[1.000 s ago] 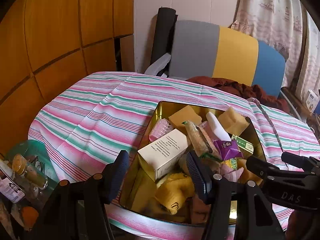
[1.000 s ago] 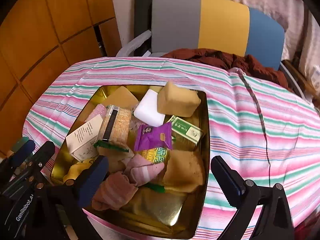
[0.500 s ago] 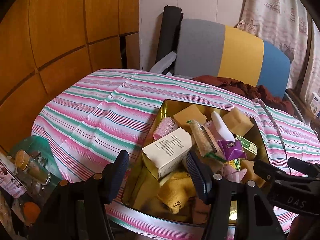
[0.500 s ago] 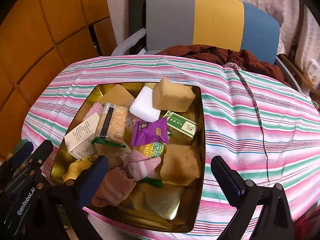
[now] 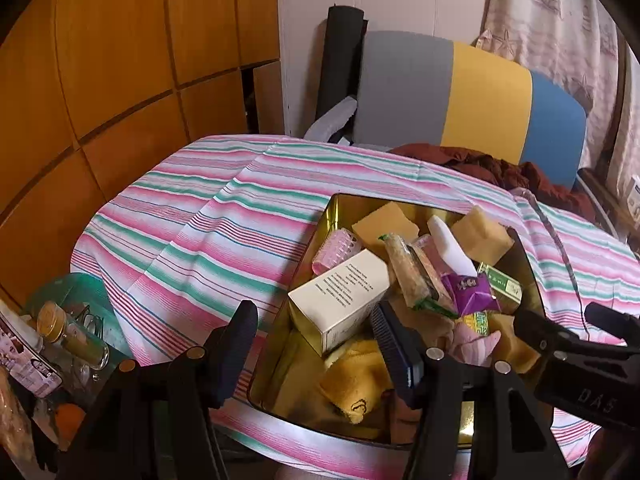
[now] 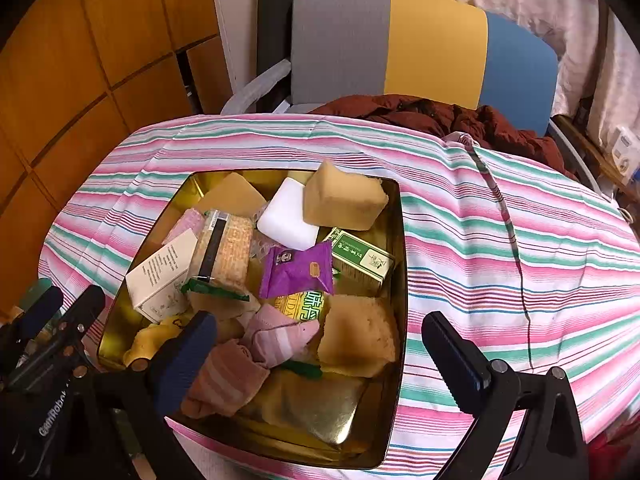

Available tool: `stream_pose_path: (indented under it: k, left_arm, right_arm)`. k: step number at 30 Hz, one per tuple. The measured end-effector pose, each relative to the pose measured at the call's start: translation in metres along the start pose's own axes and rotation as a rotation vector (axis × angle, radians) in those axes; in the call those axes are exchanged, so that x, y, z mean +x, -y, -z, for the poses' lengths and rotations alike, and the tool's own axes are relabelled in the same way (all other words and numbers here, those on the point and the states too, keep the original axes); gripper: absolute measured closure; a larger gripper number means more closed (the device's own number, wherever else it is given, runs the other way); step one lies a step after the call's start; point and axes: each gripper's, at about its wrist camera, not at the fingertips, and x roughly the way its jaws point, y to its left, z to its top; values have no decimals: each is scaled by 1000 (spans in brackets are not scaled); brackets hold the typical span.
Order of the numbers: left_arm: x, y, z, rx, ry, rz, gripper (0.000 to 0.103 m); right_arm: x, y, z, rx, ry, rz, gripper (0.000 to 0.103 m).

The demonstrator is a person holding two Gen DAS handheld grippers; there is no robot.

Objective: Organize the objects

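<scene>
Both grippers are held above the near edge of a gold tin [image 6: 396, 320] that sits on a striped tablecloth [image 6: 520, 240] and is heaped with small things. The left gripper [image 5: 316, 344] is tilted downward with its jaws spread and nothing between them, just short of a white box [image 5: 340, 300]. The right gripper [image 6: 320, 356] is likewise angled down, jaws wide apart, straddling the tin's near right corner over a pink sock [image 6: 276, 336]. Against the earlier pictures nothing in the tin has shifted and both jaw gaps are unchanged. Only the left view shows jars [image 5: 72, 332] beside the table; only the right view shows the purple packet [image 6: 298, 268] and green box [image 6: 362, 260] plainly.
</scene>
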Motion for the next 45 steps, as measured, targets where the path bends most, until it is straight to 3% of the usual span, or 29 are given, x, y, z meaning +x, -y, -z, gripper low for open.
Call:
stream_pose_path:
  k: [34,45]
  left_arm:
    - [14,2,5,24,-84,-70,42]
    - [9,3,5,26,-63,-77,42]
  right_arm:
    - [7,-1,6,2,-10,11,0]
    - [9,0,6,1,-14,11,0]
